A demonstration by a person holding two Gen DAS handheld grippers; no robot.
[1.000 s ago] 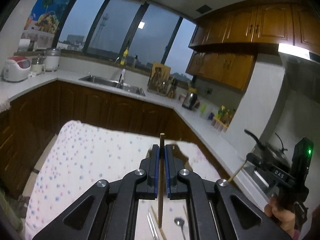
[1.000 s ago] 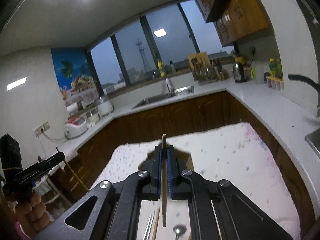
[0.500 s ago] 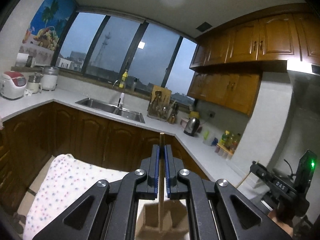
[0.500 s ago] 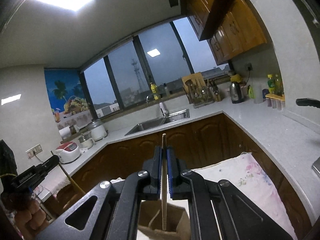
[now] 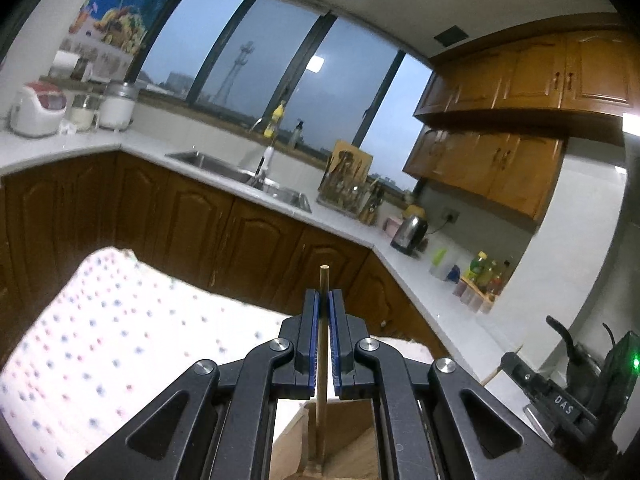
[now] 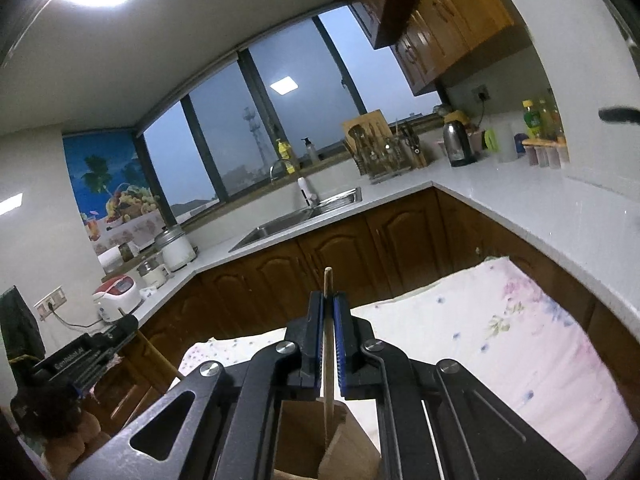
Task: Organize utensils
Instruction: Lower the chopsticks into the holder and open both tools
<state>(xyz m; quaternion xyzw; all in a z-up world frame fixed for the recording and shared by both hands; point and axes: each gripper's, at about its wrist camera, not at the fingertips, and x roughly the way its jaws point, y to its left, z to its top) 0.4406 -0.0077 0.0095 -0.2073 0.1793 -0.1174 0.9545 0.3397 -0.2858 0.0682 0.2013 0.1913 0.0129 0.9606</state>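
Wooden chopsticks [image 5: 322, 344] [image 6: 328, 344] are pinched upright by the left gripper [image 5: 323, 320] and right gripper [image 6: 329, 320] above the wooden holder [image 6: 320, 440] at 6 o'clock; lowering and release are judged next.

The supporting surface is a table covered by a white cloth [image 5: 120, 328] printed with small red and blue dots; in the right wrist view the cloth [image 6: 500, 332] shows pale floral marks. It extends ahead of and below both tools. A light wooden holder [image 6: 320, 440] with open compartments stands directly on the cloth, immediately below each tool's fingertips [image 5: 344, 440].
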